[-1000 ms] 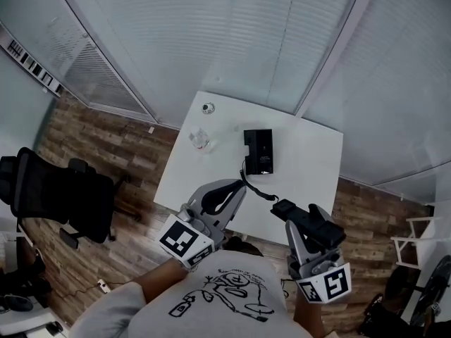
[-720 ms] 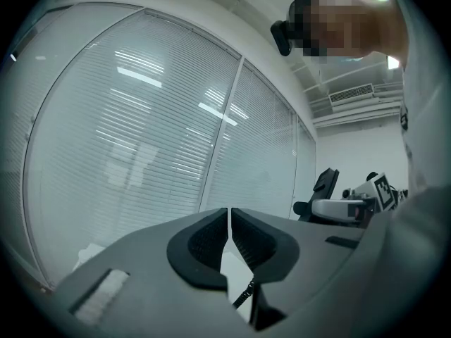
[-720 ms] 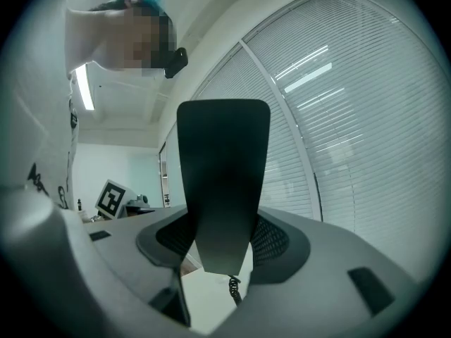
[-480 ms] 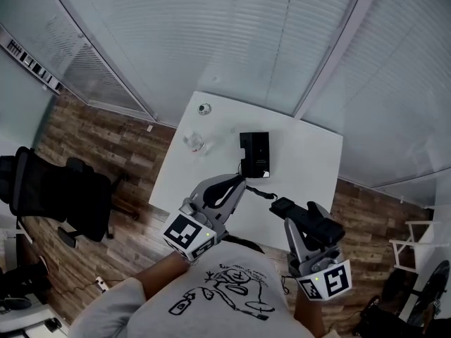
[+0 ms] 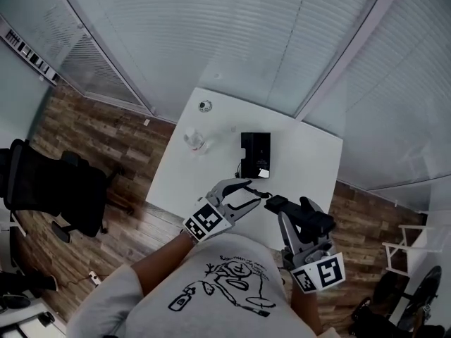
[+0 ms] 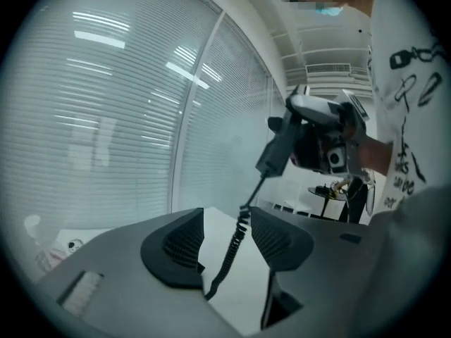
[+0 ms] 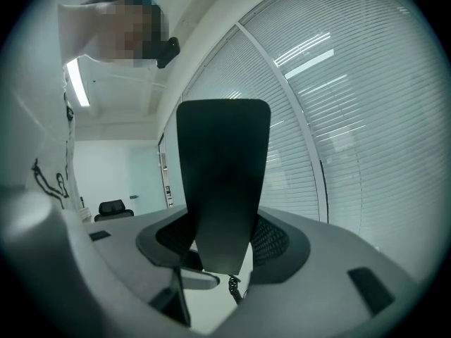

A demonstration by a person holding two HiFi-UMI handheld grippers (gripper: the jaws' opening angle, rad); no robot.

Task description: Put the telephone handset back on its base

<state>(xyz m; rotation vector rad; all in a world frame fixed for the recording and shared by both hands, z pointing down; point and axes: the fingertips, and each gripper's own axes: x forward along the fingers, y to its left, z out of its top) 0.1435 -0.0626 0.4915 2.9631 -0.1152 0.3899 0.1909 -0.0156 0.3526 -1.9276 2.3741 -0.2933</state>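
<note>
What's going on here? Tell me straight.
A person is working two handheld grippers over a white table. The right gripper is clamped on the black telephone handset, held away from its base, which sits on the table. The left gripper has just been opening its jaws; the coiled cord runs between them, not gripped. The handset isn't back yet.

White table (image 5: 310, 162), as I see it from the head view, standing on a wood-plank floor (image 5: 91, 132). On it lie a black telephone base (image 5: 255, 152) near the middle, a small clear container (image 5: 194, 141) to its left, and a small round object (image 5: 205, 106) at the far left corner.
</note>
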